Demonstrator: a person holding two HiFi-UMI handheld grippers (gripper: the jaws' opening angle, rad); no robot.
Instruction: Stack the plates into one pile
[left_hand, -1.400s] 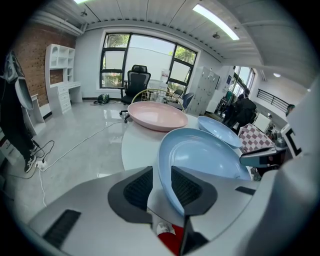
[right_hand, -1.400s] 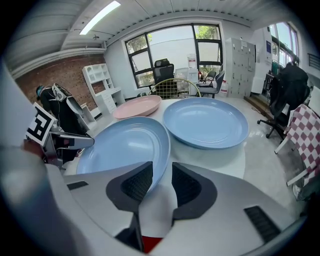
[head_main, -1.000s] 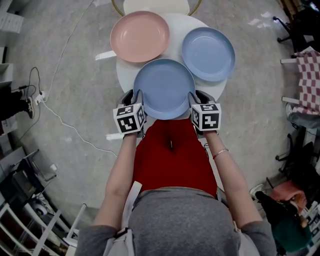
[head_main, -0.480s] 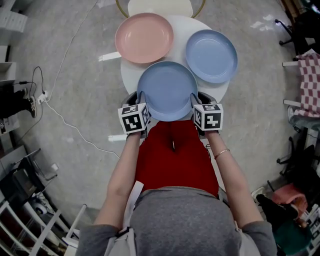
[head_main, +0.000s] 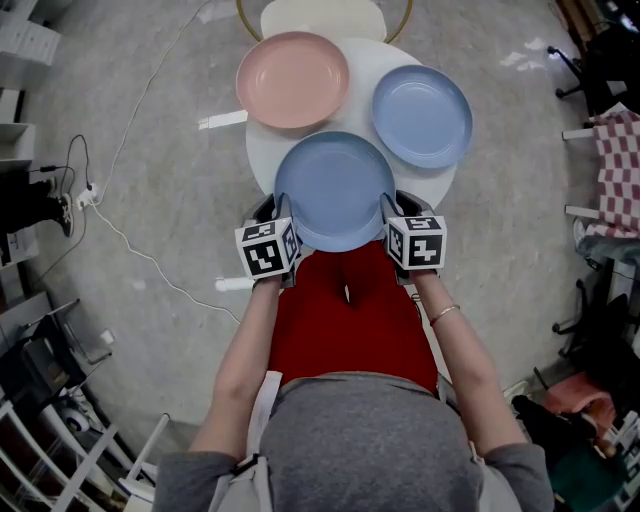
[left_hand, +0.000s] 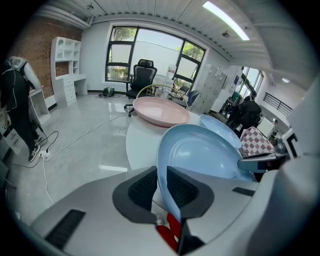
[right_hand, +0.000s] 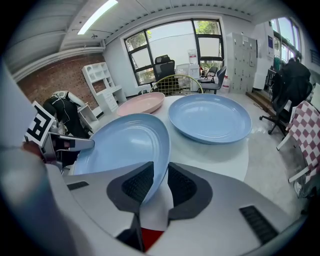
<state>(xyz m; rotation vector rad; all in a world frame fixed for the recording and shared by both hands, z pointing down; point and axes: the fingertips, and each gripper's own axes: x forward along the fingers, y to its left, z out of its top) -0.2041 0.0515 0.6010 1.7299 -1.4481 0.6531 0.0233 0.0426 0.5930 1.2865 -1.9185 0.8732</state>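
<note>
Just closed on the near blue plate (head_main: 334, 190), the left gripper (head_main: 281, 206) is matched by the right gripper (head_main: 388, 206) clamped on its opposite rim; level lifting off the table (head_main: 360, 118) is advised.

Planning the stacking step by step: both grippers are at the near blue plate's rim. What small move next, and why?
Probably lift the near blue plate a little off the table. The left gripper, whose jaws have just been closing, and the right gripper each pinch its rim on opposite sides. The other blue plate and pink plate lie separately beyond.
</note>
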